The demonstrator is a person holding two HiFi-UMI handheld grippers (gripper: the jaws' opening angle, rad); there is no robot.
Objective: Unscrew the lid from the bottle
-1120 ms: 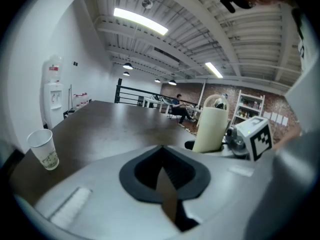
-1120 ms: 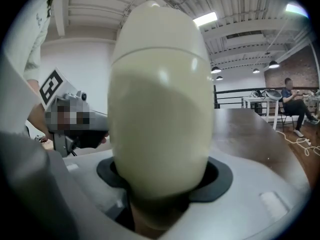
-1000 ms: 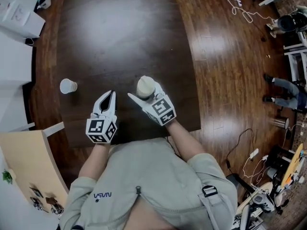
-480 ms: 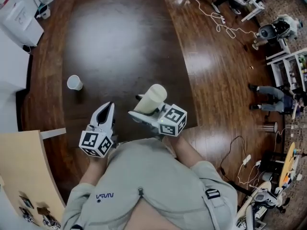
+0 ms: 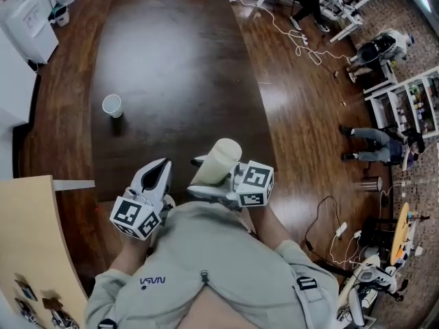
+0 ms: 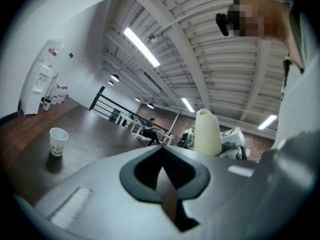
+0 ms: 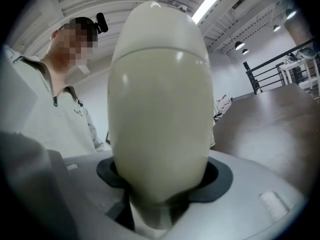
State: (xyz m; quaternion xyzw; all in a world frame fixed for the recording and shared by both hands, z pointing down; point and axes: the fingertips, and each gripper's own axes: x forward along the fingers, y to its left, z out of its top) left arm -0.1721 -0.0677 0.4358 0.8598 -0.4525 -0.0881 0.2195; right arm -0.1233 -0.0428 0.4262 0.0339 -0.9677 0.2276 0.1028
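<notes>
Smooth cream bottle (image 5: pixel 218 160) (domed lid (image 7: pixel 157 29) on) in right claw (image 5: pixel 199 177); left claw (image 5: pixel 163 166) closed, empty.

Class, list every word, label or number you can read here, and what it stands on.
"NASA": chest of the sweatshirt, upside down from the head view.
Paper cup: print too small to read.
Left gripper and right gripper: square patterns only, no letters.
Bottle: no label shows.

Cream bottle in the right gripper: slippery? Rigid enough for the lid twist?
Probably slippery: the bottle looks smooth, glossy and rounded, so it may spin in the right gripper. Likely rigid: its wall shows no denting where the jaws clamp it.
</notes>
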